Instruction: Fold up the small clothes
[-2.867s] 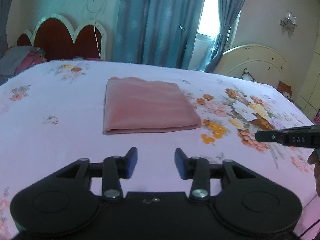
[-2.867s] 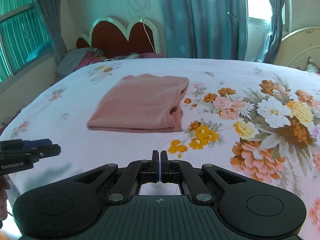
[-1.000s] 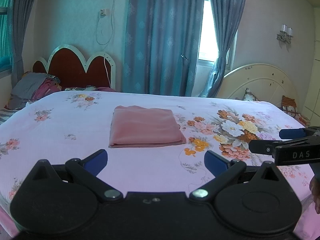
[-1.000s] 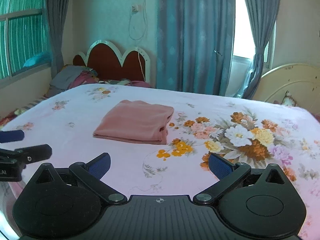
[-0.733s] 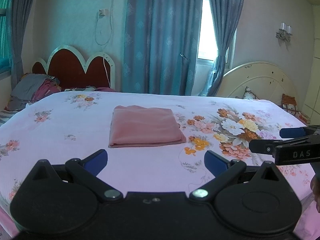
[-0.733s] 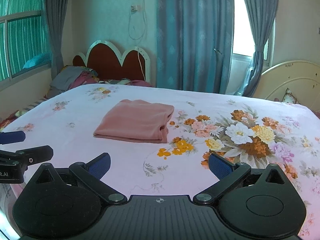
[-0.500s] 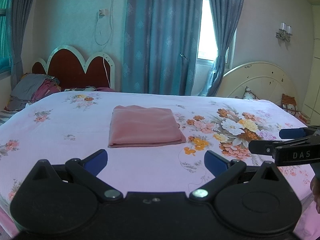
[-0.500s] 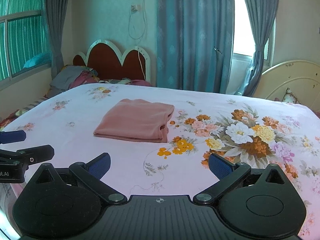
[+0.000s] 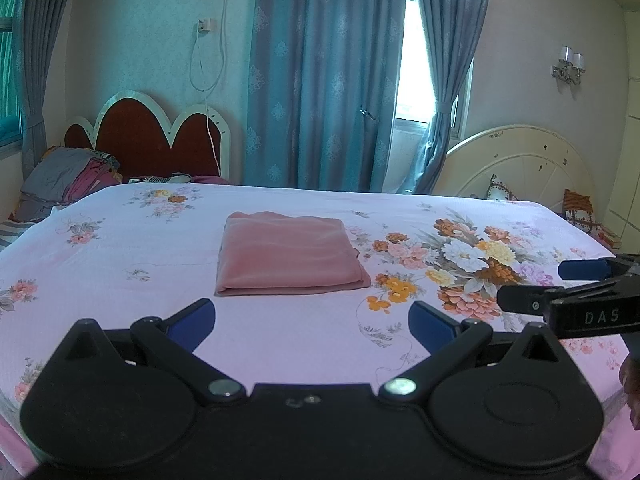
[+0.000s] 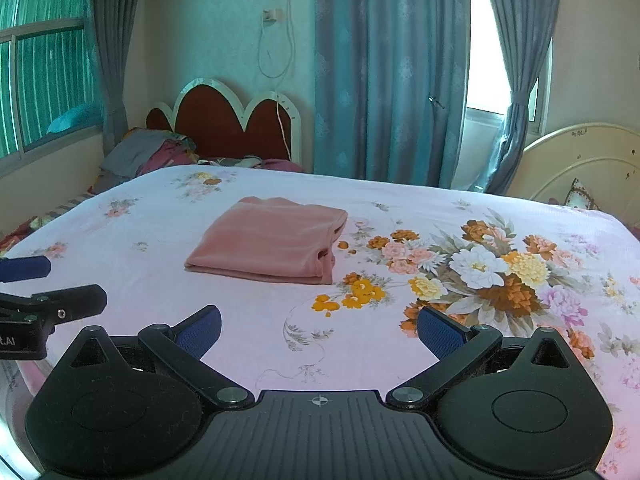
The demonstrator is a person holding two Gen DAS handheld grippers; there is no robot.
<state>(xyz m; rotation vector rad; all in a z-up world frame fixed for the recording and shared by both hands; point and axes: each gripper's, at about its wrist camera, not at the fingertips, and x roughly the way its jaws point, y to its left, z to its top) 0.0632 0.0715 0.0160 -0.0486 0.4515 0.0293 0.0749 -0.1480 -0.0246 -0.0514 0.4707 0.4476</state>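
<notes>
The left gripper (image 9: 312,318) has been drawn back from the folded dusty-pink cloth garment (image 9: 286,254) on the floral bedsheet (image 9: 120,248), jaws spread wide, empty. Right of it, the right gripper (image 10: 318,330) is likewise widened and emptied. Folding is judged finished.

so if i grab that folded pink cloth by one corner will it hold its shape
Probably not. The folded pink cloth looks soft and thin, with loose layers showing at its open right edge, so it would likely droop and unfold. It seems light. Pushed across the floral bedsheet, it would probably bunch rather than slide.
</notes>
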